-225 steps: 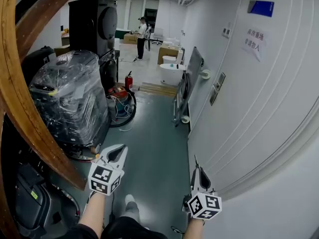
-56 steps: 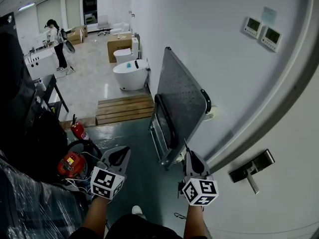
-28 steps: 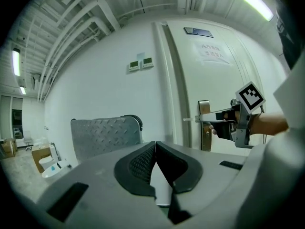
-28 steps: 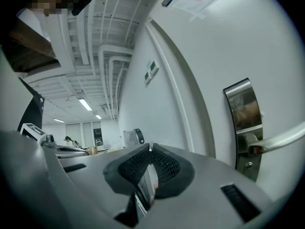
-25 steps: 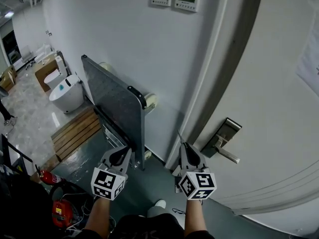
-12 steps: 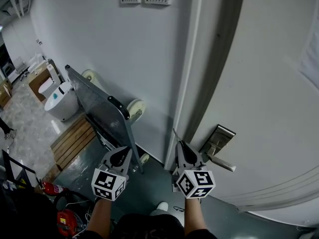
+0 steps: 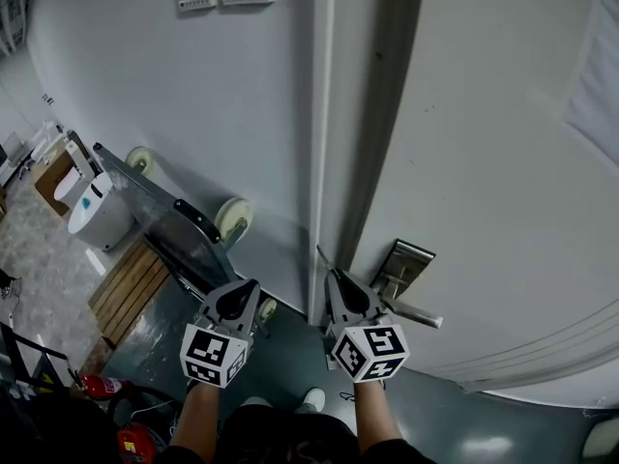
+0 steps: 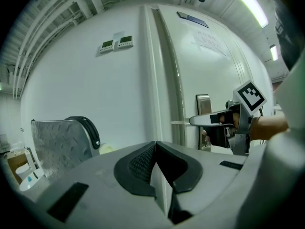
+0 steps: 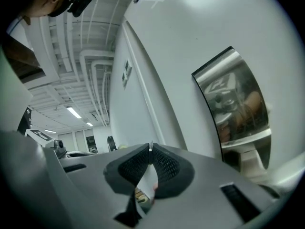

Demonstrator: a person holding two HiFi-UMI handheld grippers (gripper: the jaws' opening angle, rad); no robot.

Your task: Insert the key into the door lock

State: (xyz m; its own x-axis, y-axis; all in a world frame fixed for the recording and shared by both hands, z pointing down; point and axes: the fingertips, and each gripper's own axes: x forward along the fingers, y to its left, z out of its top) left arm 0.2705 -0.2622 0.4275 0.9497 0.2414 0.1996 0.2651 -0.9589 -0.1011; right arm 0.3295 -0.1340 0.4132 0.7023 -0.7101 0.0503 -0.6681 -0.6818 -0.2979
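Right gripper (image 7: 329, 273) clamped on the key (image 7: 321, 256), blade projecting beyond its tips; lock plate (image 7: 401, 264) just right of and ahead of that gripper, untouched; only the right gripper view shows the plate's mirrored face; left gripper (image 7: 248, 288) jaws together, empty; plate nearer than a second ago.

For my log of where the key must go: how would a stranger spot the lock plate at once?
Start from the big white door that fills the right of the head view. Low on it, near its left edge, sits the lock plate: the only shiny metal piece on it, upright, with a lever handle at its foot.
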